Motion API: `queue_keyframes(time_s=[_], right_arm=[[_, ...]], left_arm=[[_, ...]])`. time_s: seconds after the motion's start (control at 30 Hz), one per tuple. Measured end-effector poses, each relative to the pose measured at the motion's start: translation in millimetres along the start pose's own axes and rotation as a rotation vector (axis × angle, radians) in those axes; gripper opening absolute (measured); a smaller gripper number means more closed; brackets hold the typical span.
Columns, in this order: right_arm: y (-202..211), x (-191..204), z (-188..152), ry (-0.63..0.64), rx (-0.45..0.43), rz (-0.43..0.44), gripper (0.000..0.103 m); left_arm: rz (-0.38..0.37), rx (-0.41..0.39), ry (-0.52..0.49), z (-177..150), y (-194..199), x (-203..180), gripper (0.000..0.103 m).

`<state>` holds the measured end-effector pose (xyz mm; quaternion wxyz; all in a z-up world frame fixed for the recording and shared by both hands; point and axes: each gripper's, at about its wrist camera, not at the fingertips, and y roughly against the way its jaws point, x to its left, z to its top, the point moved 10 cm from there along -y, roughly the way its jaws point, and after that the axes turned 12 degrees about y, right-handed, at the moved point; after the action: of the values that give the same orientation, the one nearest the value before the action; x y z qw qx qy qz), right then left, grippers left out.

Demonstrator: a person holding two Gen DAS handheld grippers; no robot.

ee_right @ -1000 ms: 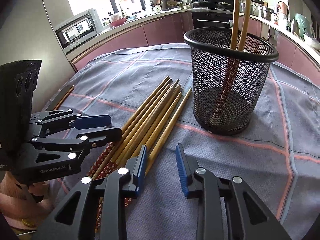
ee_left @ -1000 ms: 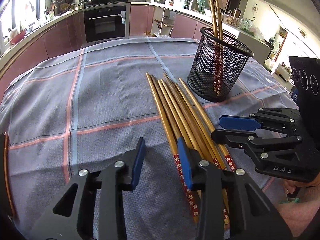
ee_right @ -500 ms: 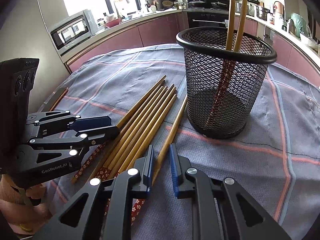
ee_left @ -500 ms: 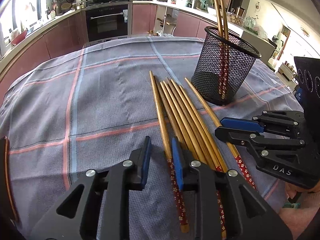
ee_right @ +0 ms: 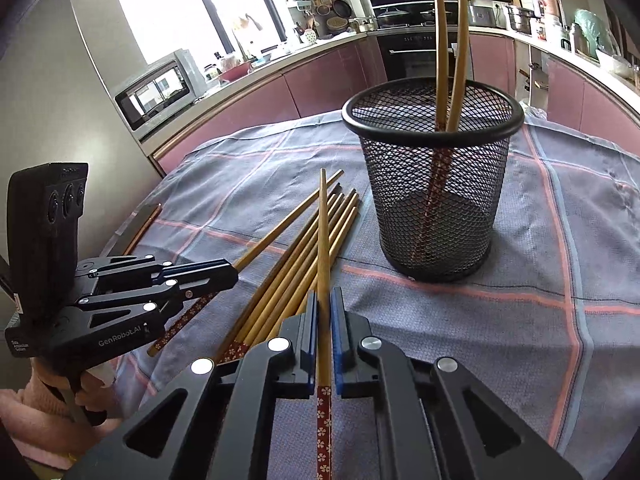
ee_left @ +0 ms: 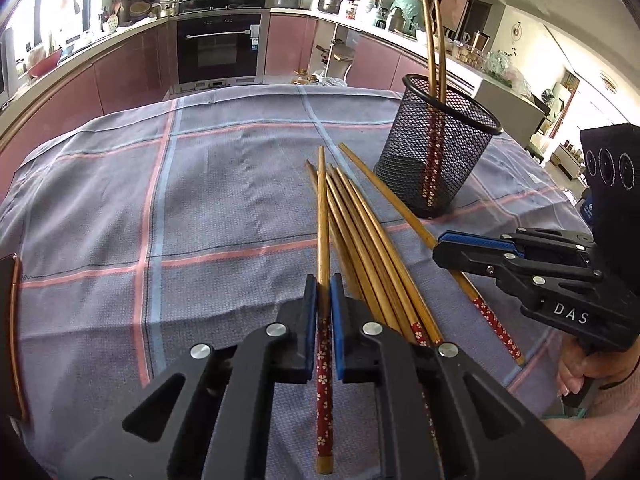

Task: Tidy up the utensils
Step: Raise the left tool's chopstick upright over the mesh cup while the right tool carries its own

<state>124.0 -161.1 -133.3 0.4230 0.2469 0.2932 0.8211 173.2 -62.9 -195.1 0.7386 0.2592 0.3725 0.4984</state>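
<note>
Several bamboo chopsticks (ee_left: 372, 248) with red flowered ends lie side by side on the checked cloth, left of a black mesh cup (ee_left: 436, 160) in which two chopsticks (ee_right: 448, 40) stand. My left gripper (ee_left: 323, 284) is closing the last bit, its blue pads pressing on one chopstick (ee_left: 322, 220) at the pile's left edge. My right gripper (ee_right: 324, 296) does the same on another chopstick (ee_right: 322, 232), which points past the pile (ee_right: 288, 280) and left of the cup (ee_right: 436, 200). Each gripper shows in the other's view: the left gripper (ee_right: 234, 274) and the right gripper (ee_left: 440, 246).
The grey-blue checked tablecloth (ee_left: 200, 200) covers the whole round table. A dark flat object with a copper edge (ee_left: 10, 320) lies at the table's left rim. A hand (ee_left: 580, 368) holds the right gripper's handle. Kitchen counters and an oven stand behind the table.
Both grippers went from open to shut, each on one chopstick. The two held chopsticks have swung out of line with the pile.
</note>
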Motion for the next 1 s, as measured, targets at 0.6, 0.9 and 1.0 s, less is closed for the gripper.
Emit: queue_keyframes(time_s=[0.6,0.9,1.0], right_arm=[[-25,6,-8,0.061,0.091,0.005,0.008],[-21,5,-1,0.054,0.057,0.015,0.006],[-9,8,6,0.07,0.02,0.019,0.006]], left_arm=[[0.015,0.057,-0.086,-1,-19,0,0.019],[0.024,0.063,-0.068,17,-32,1,0.009],[0.013,0.054,-0.049,19,-28,0,0.008]])
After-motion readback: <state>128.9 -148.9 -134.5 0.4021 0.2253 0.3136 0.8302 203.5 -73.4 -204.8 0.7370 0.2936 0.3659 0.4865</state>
